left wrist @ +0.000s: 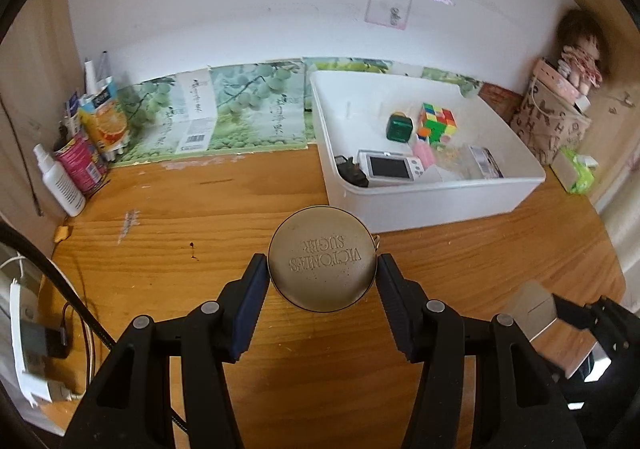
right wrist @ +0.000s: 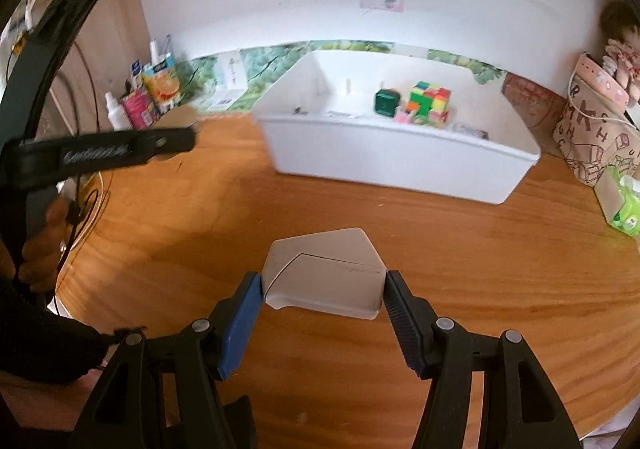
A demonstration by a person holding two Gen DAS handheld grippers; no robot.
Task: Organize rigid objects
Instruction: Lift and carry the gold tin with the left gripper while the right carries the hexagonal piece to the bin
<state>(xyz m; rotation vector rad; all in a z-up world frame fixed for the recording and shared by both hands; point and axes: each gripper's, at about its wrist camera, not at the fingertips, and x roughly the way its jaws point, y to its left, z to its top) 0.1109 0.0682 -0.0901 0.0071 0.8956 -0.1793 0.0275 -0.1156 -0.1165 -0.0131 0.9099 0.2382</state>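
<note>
Gripping a round gold tin (left wrist: 322,257) by its two sides, the left gripper (left wrist: 322,269) is seen over the wooden surface (left wrist: 168,249), its fingers (left wrist: 252,301) pressed against the rim of the tin, whose embossed lid is turned toward the camera with the lettering upside down. A white rectangular case (right wrist: 326,273) is held in the same way by the right gripper (right wrist: 325,291), with one finger on each short end, and the case is kept above the surface in front of the bin; in the left wrist view this case (left wrist: 534,313) is seen at the lower right, just beside the left gripper. Farther back, a white plastic bin (left wrist: 440,205) is set on the surface, beyond both held things. Inside it a multicoloured puzzle cube (left wrist: 437,121), a dark green cube (left wrist: 399,127), a small white camera (left wrist: 390,167), a black plug (left wrist: 352,173) and a pink item (left wrist: 424,155) are gathered toward its near and right part. At the far left, a white spray bottle (left wrist: 60,181), a pink can (left wrist: 80,165) and an orange juice carton (left wrist: 106,125) are grouped in the corner. Green fruit-printed cardboard (left wrist: 224,113) is leaned along the wall behind. At the far right, a patterned bag (right wrist: 592,145) and a green tissue pack (right wrist: 624,209) are placed near the edge.
</note>
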